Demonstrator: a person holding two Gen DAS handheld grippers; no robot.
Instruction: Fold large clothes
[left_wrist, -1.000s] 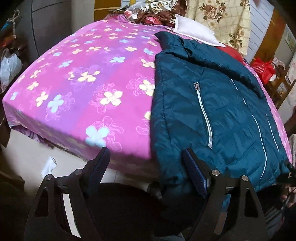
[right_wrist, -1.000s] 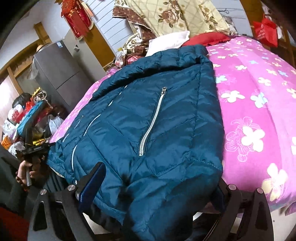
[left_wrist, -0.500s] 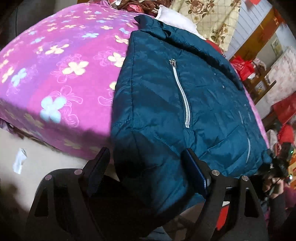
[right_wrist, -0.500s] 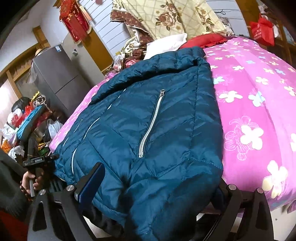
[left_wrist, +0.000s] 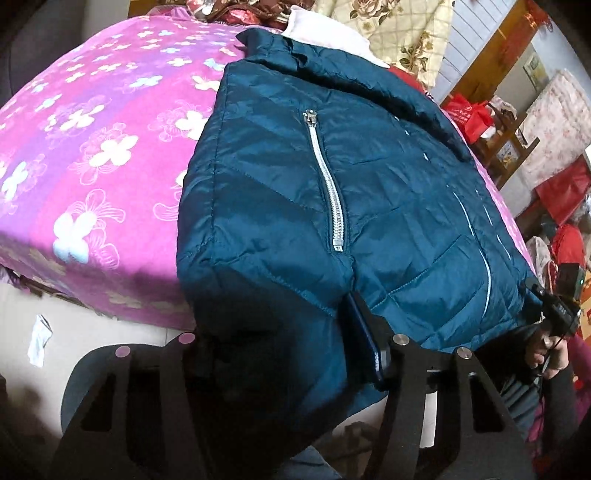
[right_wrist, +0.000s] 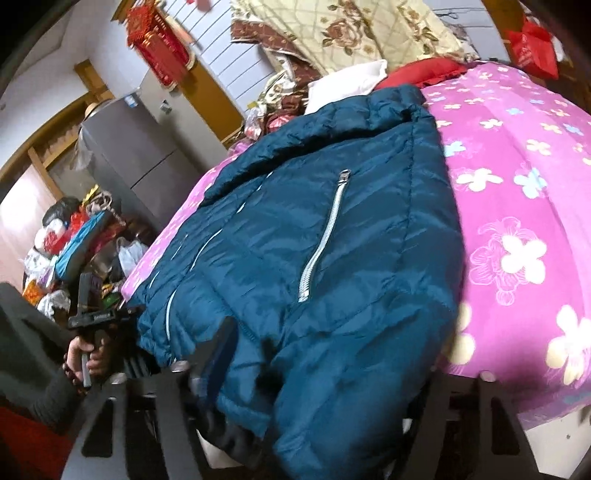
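Both grippers are closing on the hem of the teal puffer jacket (left_wrist: 388, 206), which lies spread on the bed and hangs over its near edge. Left gripper (left_wrist: 280, 339): its blue pad presses into the fabric, narrower than a second ago. Right gripper (right_wrist: 325, 373): fabric bunches between its jaws, also narrower than before; contact on the far pad is hidden. No writing is readable. Beyond, the pink flowered bedspread (left_wrist: 92, 166), a white pillow (right_wrist: 351, 83), a floral quilt (right_wrist: 354, 29) and a grey fridge (right_wrist: 136, 147).
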